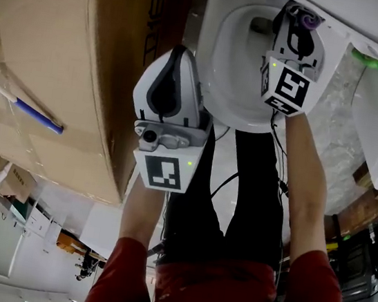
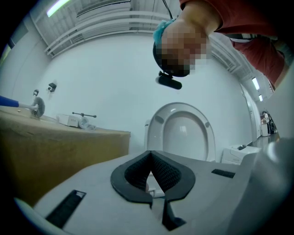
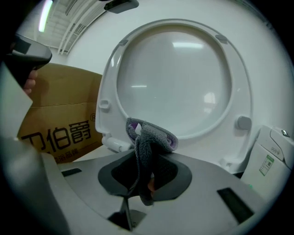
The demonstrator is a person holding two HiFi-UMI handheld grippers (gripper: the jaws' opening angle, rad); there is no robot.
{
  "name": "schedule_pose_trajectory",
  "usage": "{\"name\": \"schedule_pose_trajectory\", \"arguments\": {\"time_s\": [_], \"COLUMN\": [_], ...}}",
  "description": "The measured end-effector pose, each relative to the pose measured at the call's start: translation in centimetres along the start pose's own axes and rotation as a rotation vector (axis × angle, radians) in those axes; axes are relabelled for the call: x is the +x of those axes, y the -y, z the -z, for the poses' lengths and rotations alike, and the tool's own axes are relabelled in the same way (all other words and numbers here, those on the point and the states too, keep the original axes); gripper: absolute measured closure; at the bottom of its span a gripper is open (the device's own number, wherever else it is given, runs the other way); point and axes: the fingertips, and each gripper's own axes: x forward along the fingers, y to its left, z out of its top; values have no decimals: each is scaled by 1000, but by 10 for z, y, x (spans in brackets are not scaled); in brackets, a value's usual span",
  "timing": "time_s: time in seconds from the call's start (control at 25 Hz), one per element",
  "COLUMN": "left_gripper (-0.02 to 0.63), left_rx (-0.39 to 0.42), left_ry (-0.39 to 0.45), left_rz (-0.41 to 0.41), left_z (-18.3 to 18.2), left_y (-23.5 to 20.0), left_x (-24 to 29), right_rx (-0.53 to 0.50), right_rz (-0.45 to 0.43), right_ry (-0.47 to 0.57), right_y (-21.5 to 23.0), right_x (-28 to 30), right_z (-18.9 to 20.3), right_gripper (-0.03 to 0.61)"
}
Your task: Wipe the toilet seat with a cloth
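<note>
Item, far left: cardboard box [image 1: 55,58], large, printed on one face, standing close beside the toilet; a blue-handled implement [image 1: 37,115] lies on top. Item: left tool [image 2: 150,160], pointing level toward the toilet, its jaws together with nothing between them, taking no part in the work. Item, centre: toilet bowl [image 1: 233,62], white, its rim bare in the head view. Item: toilet seat [image 3: 240,87], raised upright, the ring with its small bumpers facing the right tool. Item, right: right tool [image 3: 147,158], reaching over the bowl, angled slightly downward, jaws clamped on the cloth [image 3: 154,135]. The cloth is grey with a purple inner face, bunched into a fold that stands above the jaw tips, with a tail hanging down between them. It is near the lower part of the raised seat but apart from it. Step in hand, as judged: the approach, with wiping contact not yet made. Next move calls for bringing the folded bulge forward until it presses on the ring, then sweeping round the ring, keeping the hard jaw tips off the plastic.
</note>
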Motion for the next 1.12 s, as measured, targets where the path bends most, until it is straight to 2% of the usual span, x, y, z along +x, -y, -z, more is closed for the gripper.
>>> {"name": "schedule_pose_trajectory", "arguments": {"time_s": [0.32,0.4,0.48,0.56,0.72,1.12], "left_gripper": [601,601,601,601,601,601], "left_rx": [-39,-46,-51,-55,-70,-71], "left_ry": [-8,-12,-18,-24,-24,-7], "left_rz": [-15,-14,-7,1,3,-10], "left_z": [-1,0,0,0,-5,-37], "left_y": [-18,-20,-20,-19,-20,-24], "left_x": [-8,-11,-14,-16,-19,-21], "right_rx": [-36,-93,-195,-288,-370,-533], "right_rz": [-120,-169,-218,-233,-216,-267], "right_ry": [25,57,83,70,11,22], "right_y": [-71,-90,-109,-121,-121,-116], "right_x": [20,21,24,28,25,-2], "right_z": [-30,-44,-57,-63,-62,-90], "right_gripper": [511,511,511,511,511,511]}}
